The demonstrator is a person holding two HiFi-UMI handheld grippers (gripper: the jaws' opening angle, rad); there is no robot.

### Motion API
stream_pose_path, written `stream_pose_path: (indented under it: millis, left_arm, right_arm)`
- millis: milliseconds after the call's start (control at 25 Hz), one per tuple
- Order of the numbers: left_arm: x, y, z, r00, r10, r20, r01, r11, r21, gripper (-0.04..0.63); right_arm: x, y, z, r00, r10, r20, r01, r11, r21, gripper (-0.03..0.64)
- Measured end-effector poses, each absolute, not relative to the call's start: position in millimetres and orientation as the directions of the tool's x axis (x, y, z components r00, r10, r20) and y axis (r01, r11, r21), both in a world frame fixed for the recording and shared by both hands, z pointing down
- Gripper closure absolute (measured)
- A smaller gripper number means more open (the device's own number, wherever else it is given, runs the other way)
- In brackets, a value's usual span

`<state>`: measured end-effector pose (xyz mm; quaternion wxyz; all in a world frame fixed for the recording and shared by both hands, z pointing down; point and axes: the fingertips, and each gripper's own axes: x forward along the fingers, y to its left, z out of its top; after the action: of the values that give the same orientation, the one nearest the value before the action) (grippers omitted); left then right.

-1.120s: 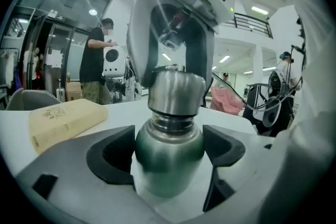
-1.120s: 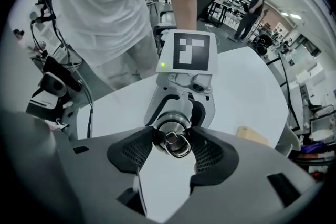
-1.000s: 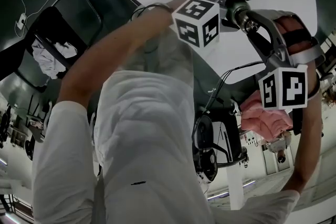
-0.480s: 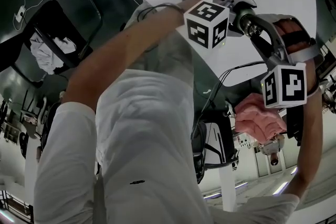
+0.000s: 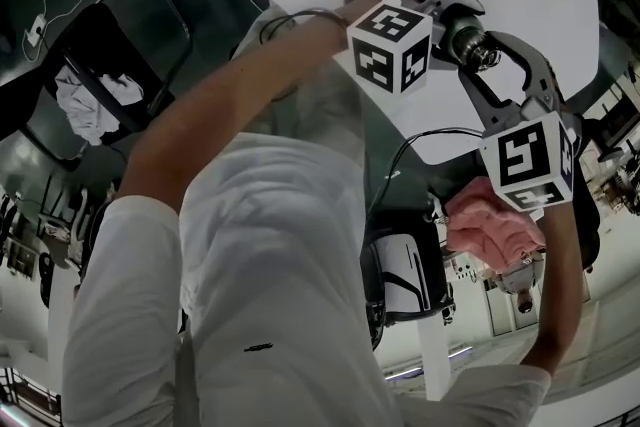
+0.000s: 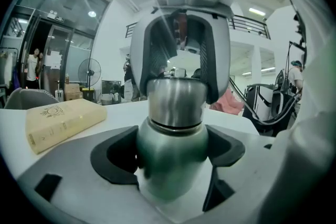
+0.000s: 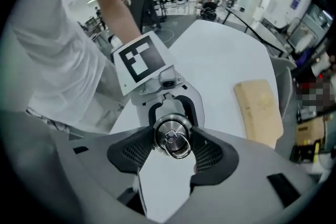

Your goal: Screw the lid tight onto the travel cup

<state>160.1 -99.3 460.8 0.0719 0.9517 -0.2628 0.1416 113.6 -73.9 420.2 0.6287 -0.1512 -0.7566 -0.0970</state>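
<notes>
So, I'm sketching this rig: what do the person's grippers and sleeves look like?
The left gripper and right gripper are pale grey shells with black pads, each bearing a white cube with black square markers. A black cable runs by the right one. The shirt is white, short-sleeved.

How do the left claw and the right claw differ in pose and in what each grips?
The left claw lies nearly level, clamping the travel cup around its body from the side. The right claw points down, closed on the lid from above. Both grip the same cup.
</notes>
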Motion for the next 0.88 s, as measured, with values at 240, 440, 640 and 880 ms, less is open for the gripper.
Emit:
stream_pose_path:
  millis: [240,440,640,880]
  left_arm:
    - [160,-99,461,0.821,-0.481,0.307,-0.522,-0.851,0.064,0.224]
    - [160,-100,461,0.82,-0.482,0.309,-0.523,-0.85,0.063,0.224]
    - [160,-100,462,0.822,-0.478,0.31,-0.521,-0.851,0.069,0.225]
    - [160,-99,462,0.822,-0.48,0.305,-0.522,-0.85,0.069,0.224]
  right_arm:
    - [113,-79,421,-0.192,0.074,0.979,0.062,0.996,-0.063,0.388]
    - [115,-84,420,-0.212,0.021,0.977,-0.2,0.978,-0.065,0.388]
    - [119,-79,430,-0.22,0.069,0.973,-0.238,0.964,-0.122,0.344]
    - [116,-80,406,-0.23,0.003,0.973,-0.083,0.996,-0.023,0.335]
